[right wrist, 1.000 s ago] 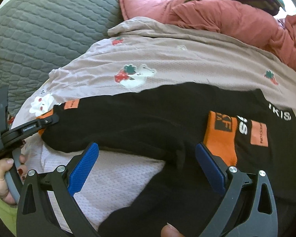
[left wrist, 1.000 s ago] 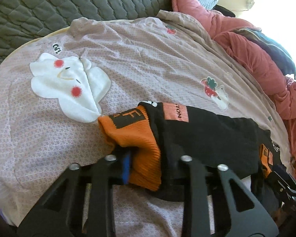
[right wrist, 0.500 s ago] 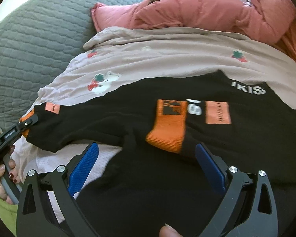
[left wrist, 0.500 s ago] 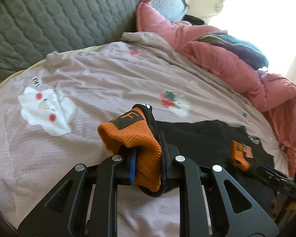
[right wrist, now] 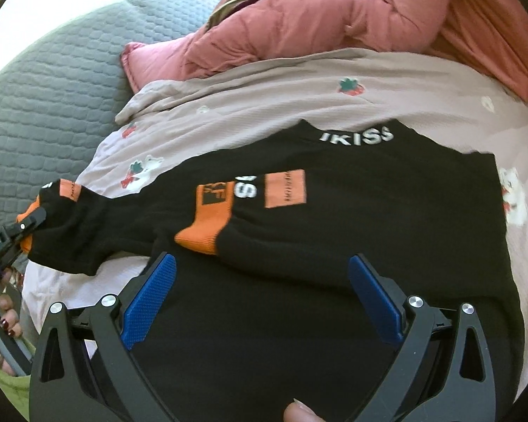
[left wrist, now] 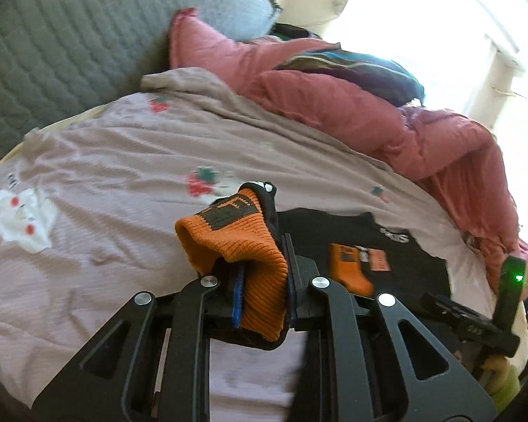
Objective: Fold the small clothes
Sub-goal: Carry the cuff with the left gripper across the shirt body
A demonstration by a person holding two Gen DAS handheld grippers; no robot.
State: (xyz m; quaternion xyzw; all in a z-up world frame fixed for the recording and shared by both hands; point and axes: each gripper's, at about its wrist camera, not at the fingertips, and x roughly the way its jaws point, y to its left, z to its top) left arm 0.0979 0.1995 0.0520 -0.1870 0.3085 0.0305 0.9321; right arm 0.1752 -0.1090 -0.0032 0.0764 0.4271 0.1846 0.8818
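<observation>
Sleeve cuff (left wrist: 253,256) lifted by left gripper (left wrist: 264,302), right gripper (right wrist: 260,299) apparently empty

White letters reading "IKISS" stand at the neck edge of the black sweater (right wrist: 387,211) in the right wrist view. On its folded sleeve (right wrist: 250,204) large white letters "S" show partly, beside an orange patch (right wrist: 285,189) with small dark print too fine to read. The orange cuff (right wrist: 207,218) carries a dark block with letters that cannot be made out.
</observation>
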